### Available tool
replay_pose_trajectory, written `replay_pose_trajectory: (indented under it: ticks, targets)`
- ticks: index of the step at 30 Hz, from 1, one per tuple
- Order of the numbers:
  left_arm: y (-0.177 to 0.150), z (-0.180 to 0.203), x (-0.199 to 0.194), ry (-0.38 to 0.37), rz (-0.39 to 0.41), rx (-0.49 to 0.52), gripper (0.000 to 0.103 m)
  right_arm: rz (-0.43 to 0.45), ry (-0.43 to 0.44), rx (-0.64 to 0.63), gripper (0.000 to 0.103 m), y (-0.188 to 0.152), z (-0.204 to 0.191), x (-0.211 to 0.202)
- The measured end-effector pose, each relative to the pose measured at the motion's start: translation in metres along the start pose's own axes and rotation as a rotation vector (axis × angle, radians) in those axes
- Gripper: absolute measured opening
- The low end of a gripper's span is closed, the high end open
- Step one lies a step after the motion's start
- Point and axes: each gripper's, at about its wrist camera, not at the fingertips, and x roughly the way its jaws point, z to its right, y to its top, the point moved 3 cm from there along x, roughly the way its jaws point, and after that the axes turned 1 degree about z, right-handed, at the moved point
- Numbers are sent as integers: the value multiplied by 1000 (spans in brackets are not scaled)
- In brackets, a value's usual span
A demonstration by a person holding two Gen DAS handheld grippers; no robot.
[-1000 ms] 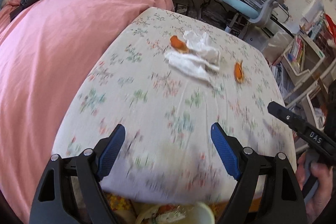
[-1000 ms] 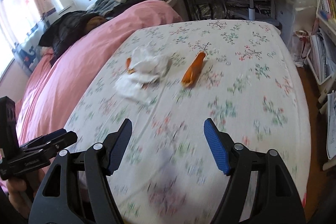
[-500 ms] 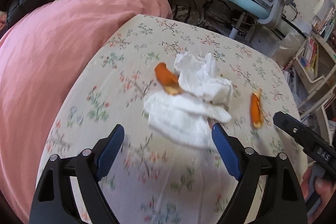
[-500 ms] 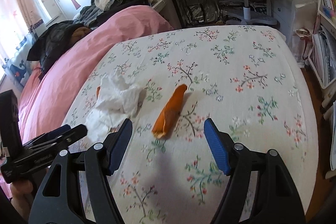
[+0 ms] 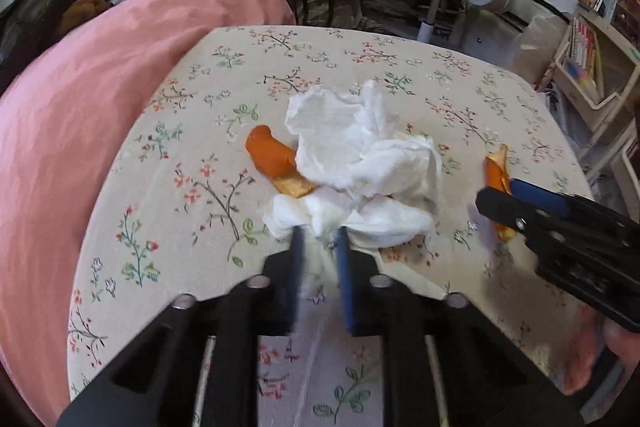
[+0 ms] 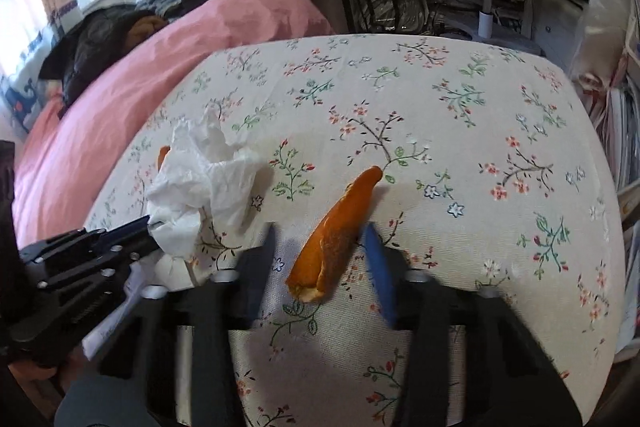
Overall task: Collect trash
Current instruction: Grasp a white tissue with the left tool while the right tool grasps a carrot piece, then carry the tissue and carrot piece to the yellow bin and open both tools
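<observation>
Pick-up step in hand. Left tongs (image 5: 318, 239) pinch the near edge of the tissue (image 5: 360, 163) mid-bench (image 5: 160, 187). Right tongs (image 6: 320, 247) are closing around the orange peel (image 6: 340, 227), pads not yet pressing. Next: finish the grip, lift both.

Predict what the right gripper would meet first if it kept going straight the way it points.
Probably the orange peel strip already lying between the closing jaws of the right gripper, then the floral tablecloth under it.

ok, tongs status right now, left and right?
Left tongs: closed, pinching the near edge of the white tissue.
Right tongs: closing around the orange peel lying between them; firm grip cannot be told.
</observation>
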Motion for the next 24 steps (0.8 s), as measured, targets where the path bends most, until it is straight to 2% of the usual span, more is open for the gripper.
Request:
replay_pose_trajectory:
  ticks: [1,3,7,11,16,24]
  targets:
    - [-1,-3,-2,-24,-7,-14,12,-7,10,3,22,-1,-1,0]
    - [-4,-5,-8,-55,-18,-38,11,-13,15,-5,19,-3,-3,-2]
    - [-17,-7,-37,-97,-6,-49,11,-4,34,-2,17,-8,-4,-15]
    - [-34,-11,-67,-116,28,-69,11,15,113,60,17,-18,-5,-40]
    - [-55,-19,-100,-142,79,-120,11,40,188,54,17,-35,-23,-78]
    - [-83,-27,-135,-132,141,-135,11,29,293,-20,17,-103,-80,-130]
